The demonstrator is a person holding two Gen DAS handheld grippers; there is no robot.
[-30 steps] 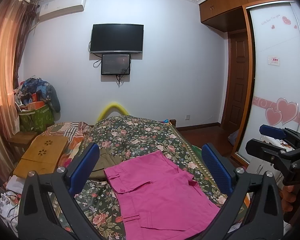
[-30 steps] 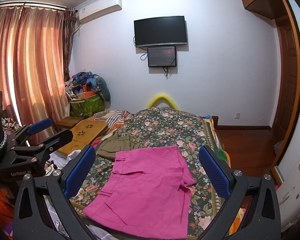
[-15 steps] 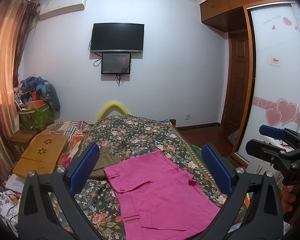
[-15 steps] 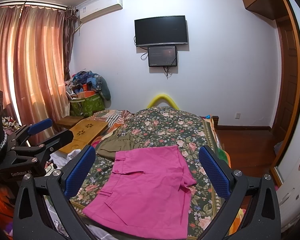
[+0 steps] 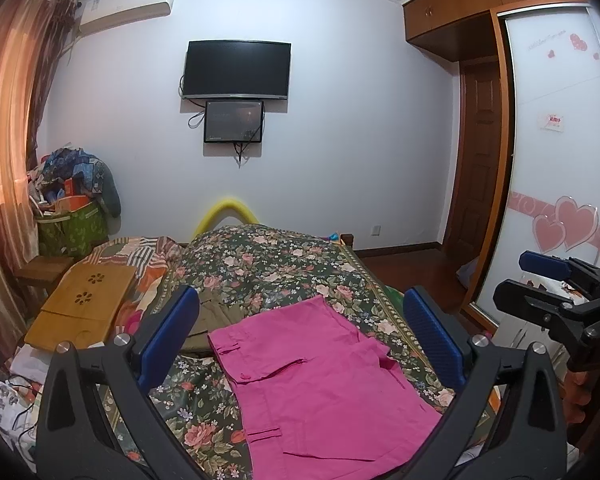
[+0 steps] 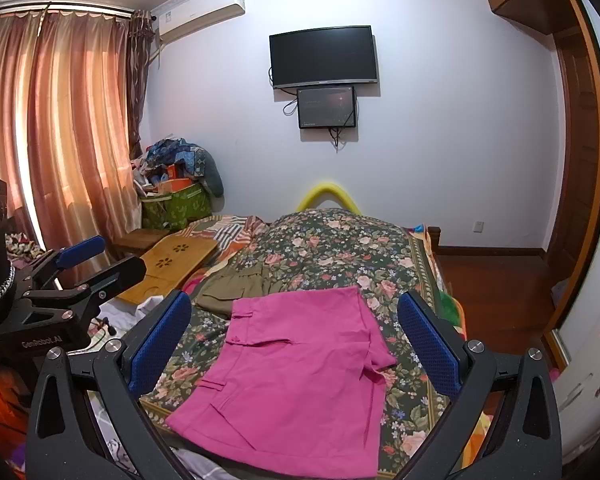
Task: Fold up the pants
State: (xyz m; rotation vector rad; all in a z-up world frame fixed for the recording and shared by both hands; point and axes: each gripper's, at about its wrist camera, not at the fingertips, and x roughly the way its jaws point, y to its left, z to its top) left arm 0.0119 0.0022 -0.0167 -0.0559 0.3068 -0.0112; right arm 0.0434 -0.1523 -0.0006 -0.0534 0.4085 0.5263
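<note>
The pink pants (image 5: 320,384) are laid flat on the floral bedspread (image 5: 276,264), directly ahead of and below both grippers, framed between each pair of blue pads. The left gripper (image 5: 300,340) is held spread wide with nothing between its fingers; the right gripper (image 6: 296,340) is likewise parted and empty, and neither is touching the cloth.

The garment is judged to be light, soft woven cotton, limp enough to sag wherever it is lifted, yet with some body at the waistband and the hems. It is unlikely to be slippery or fragile. A hold is best taken at doubled edges: the waistband (image 6: 240,320), which lies on the left-finger side of the right gripper, and a leg hem (image 6: 380,360) toward its right finger (a thin single layer could be pinched together with the bedspread beneath, so a shallow bite at the edge is advised). An olive garment (image 6: 236,286) is seen just beyond the waistband, touching or slightly under it.
</note>
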